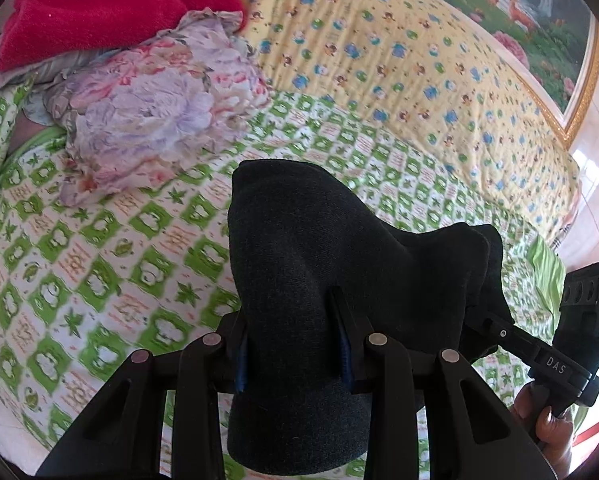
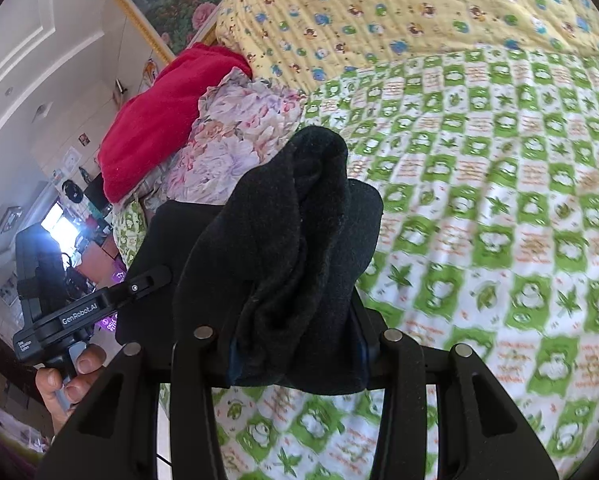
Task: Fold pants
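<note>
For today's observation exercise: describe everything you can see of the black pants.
The black pants are dark, soft, fleecy-looking fabric, bunched and lifted above the green-patterned bedsheet. The left gripper and right gripper each clamp a gathered bundle, which bulges past the fingers. Their full shape is hidden.

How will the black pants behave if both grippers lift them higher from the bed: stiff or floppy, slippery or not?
The black pants are probably floppy: they bunch and droop around the left gripper. The surface looks fuzzy in the right gripper, so slipping seems unlikely. The free parts would likely sag toward the green checked bedsheet.
</note>
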The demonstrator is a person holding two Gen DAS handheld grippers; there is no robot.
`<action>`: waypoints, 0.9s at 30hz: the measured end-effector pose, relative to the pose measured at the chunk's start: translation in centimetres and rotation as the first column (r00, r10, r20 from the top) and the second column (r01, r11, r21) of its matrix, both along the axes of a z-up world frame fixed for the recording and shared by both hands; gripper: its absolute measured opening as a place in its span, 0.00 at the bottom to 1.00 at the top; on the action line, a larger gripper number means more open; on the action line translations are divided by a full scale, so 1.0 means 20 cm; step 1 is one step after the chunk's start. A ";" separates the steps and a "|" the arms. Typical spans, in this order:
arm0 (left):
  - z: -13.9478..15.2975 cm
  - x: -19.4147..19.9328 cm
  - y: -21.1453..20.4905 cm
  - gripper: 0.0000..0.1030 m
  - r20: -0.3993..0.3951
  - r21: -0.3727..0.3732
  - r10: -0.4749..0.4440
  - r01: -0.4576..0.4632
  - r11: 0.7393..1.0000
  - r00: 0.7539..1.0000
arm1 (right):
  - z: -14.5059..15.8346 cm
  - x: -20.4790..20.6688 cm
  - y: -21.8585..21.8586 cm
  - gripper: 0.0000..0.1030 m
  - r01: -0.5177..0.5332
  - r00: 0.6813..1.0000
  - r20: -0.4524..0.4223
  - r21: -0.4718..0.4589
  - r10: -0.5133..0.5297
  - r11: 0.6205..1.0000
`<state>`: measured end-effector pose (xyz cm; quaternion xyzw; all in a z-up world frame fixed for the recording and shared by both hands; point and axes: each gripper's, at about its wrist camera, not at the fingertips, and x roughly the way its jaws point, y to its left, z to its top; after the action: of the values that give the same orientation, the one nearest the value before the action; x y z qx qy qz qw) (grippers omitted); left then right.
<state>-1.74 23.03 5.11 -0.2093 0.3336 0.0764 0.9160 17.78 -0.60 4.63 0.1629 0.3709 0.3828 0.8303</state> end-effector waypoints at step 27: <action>-0.04 0.47 0.18 0.33 -0.024 0.079 0.063 -0.061 0.995 0.998 | -0.02 0.46 0.23 0.43 -0.008 0.999 0.047 -0.013 0.009 1.000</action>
<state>7.63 26.60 4.39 -0.1825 0.3359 0.1208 0.9161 26.98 4.00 4.28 0.1470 0.3541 0.3876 0.8383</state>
